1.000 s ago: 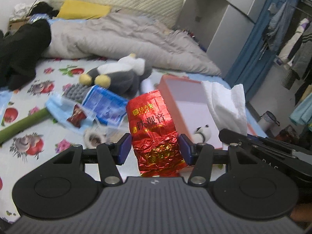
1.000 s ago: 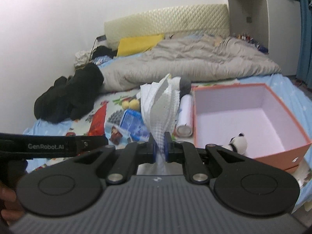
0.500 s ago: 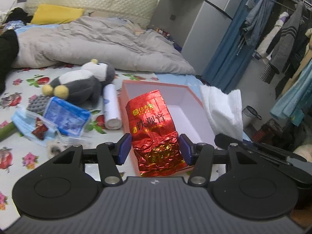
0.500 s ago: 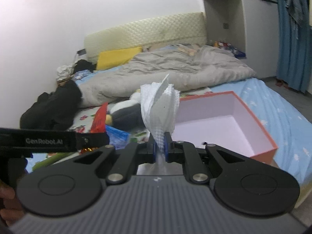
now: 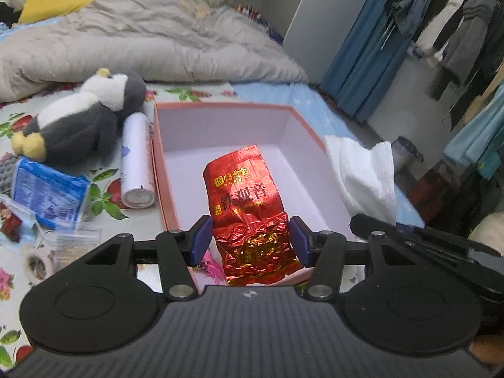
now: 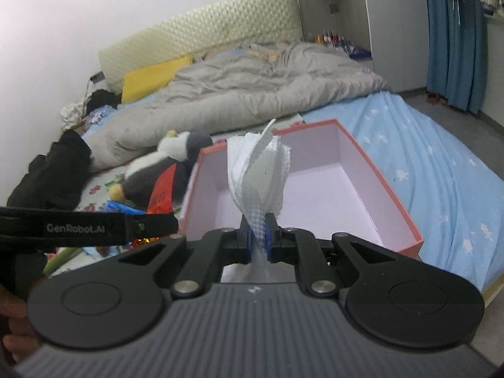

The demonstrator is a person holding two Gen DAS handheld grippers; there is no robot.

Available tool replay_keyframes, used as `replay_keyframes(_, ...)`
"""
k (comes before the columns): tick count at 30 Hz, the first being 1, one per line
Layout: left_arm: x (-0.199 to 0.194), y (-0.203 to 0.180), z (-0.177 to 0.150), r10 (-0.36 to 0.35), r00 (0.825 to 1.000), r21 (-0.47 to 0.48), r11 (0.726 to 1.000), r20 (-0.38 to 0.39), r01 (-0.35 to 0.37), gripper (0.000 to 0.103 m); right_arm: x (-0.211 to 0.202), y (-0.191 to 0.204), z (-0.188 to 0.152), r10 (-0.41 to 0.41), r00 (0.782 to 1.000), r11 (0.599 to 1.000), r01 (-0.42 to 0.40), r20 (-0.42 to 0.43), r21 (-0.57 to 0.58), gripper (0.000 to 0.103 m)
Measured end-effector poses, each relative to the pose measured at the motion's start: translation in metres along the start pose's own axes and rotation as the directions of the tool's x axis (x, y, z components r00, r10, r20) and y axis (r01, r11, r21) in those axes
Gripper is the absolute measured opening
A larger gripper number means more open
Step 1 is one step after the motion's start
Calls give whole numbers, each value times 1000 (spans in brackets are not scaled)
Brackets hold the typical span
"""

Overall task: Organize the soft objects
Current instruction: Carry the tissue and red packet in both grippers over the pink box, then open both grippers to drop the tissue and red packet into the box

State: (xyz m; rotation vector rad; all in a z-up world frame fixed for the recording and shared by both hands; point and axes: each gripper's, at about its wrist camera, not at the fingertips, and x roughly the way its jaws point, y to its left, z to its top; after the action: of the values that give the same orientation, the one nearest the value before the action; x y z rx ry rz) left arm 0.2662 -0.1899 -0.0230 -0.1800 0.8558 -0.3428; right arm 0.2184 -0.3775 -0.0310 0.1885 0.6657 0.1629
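Gripping a crinkled red foil packet [image 5: 250,217], the left gripper [image 5: 251,241] holds it over the open pink box [image 5: 159,157]. The right gripper [image 6: 258,240] pinches white tissue [image 6: 258,179] before that box, the plush penguin [image 5: 82,116] lying beyond.

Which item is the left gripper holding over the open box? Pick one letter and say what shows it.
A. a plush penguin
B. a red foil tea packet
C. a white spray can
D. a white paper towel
B: in the left wrist view the left gripper pinches the red foil tea packet between its blue pads, above the pink-lined box.
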Motion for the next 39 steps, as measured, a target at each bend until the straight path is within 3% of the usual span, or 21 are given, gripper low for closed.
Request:
replay_keyframes(12, 107, 13, 28, 54, 987, 1, 998, -150, -55, 60, 94, -51, 6, -34, 988, 997, 45, -154, 67, 13)
replay_keyframes(20, 138, 20, 33, 88, 978, -8, 996, -187, -91, 60, 129, -63, 1, -31, 977, 997, 45, -209, 60, 14)
replay_keyframes(21, 139, 21, 34, 93, 978, -12, 995, -187, -97, 61, 130, -63, 0, -32, 976, 997, 46, -213, 60, 18)
replay_keyframes(22, 139, 21, 34, 95, 977, -14, 995, -189, -99, 64, 131, -63, 0, -36, 975, 997, 50, -218, 60, 22)
replay_keyframes(24, 135, 20, 34, 93, 979, -8, 995, -179, -96, 67, 129, -63, 1, -40, 975, 997, 55, -219, 62, 45)
replay_keyframes(25, 131, 19, 34, 96, 980, -2, 995, -173, -98, 67, 128, -63, 3, -41, 976, 996, 56, -212, 65, 48)
replay_keyframes(31, 96, 12, 31, 88, 988, 7, 996, -128, -88, 67, 100, -55, 7, -38, 986, 996, 50, -161, 72, 49)
replay_keyframes(39, 16, 4, 15, 73, 997, 28, 997, -30, -72, 67, 40, -26, 7, -15, 997, 998, 19, -70, 61, 49)
